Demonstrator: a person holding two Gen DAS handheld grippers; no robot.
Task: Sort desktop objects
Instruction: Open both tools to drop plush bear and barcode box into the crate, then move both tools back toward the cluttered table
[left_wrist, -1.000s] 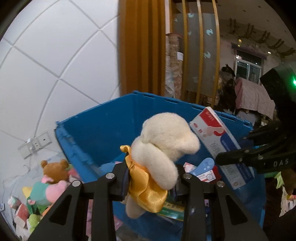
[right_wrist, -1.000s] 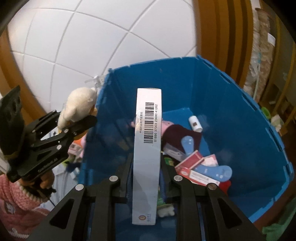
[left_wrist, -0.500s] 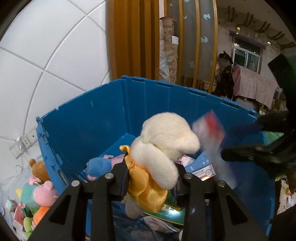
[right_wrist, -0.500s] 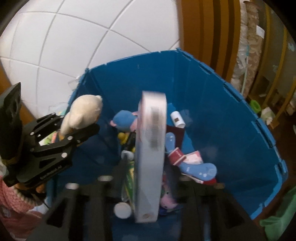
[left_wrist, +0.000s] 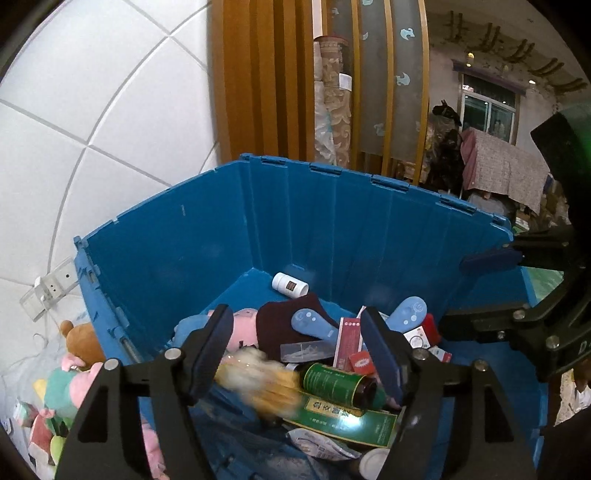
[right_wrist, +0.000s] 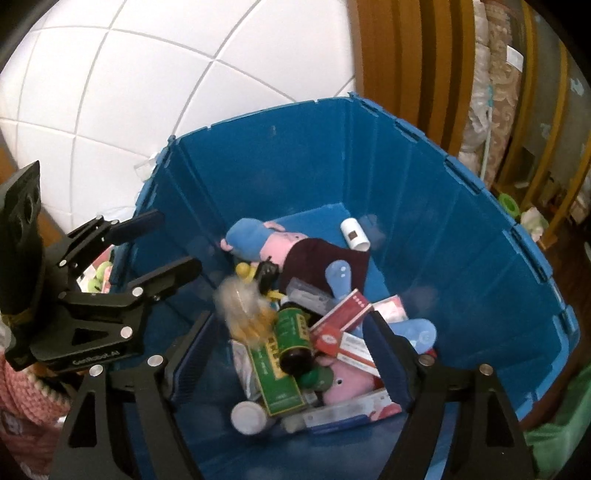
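Opening wide, both my grippers hang over the blue bin (left_wrist: 332, 229), pointing down into it. Left gripper (left_wrist: 299, 354): jaws spreading, well apart, pads touching nothing. A cream plush w/ yellow dress (left_wrist: 258, 380) shows as a blur just below and between the fingers, loose, clear of both pads. Can't tell if it's landed or is mid-air; it sits over the green box (left_wrist: 347, 417) and beside the green bottle (left_wrist: 336, 380).

Right gripper (right_wrist: 288, 354): jaws also spreading, nothing gripped, pads bare. The white box (right_wrist: 351, 410) lies flat at the near end of the bin, blurred, under the pink plush (right_wrist: 347, 384), apart from my fingers.

From the right cam the same plush blur (right_wrist: 243, 310) is near the left edge of the pile, next to the bottle (right_wrist: 293, 339). My left gripper (right_wrist: 173, 243) shows there at the bin's left wall, jaws parted, empty.

Rest of the bin: blue-capped pig plush (right_wrist: 258, 240) at the back, white pill bottle (right_wrist: 354, 232) by the far wall, red cartons (right_wrist: 340, 317) and blue foot-shaped pieces (left_wrist: 408, 314) on the right. Outside the bin, left side, a heap of soft toys (left_wrist: 70, 373).
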